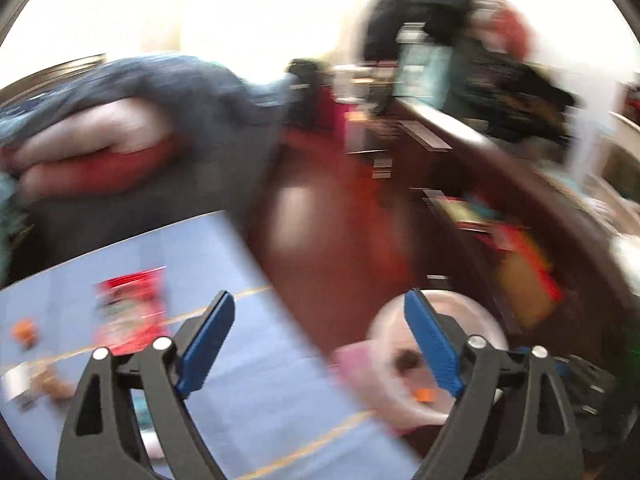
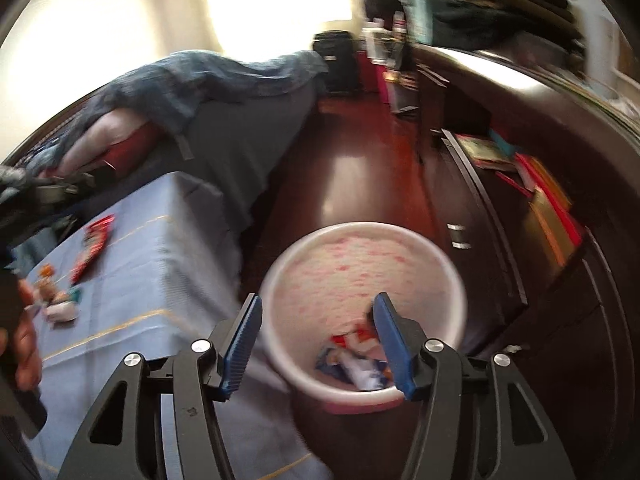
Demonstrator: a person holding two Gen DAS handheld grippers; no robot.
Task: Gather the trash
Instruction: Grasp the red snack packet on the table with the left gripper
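A round pink-and-white bin [image 2: 360,229] stands on the floor beside a table with a light blue cloth [image 2: 140,280]. Crumpled wrappers [image 2: 356,364] lie in the bin's bottom. My right gripper [image 2: 318,300] hangs open over the bin with nothing between its fingers. My left gripper [image 1: 318,300] is open wide and empty above the table's edge [image 1: 256,380], with the bin [image 1: 480,314] just to its right. A red wrapper [image 1: 132,312] lies flat on the cloth, also seen as the red wrapper [image 2: 96,240]. Small orange and white scraps [image 2: 52,292] lie near it.
A grey-covered sofa [image 2: 240,140] with a blue blanket stands behind the table. Glossy red-brown floor [image 2: 352,168] runs between the sofa and a dark cabinet [image 2: 500,240] holding books on the right. A person's hand [image 2: 24,344] shows at the left edge. The left wrist view is blurred.
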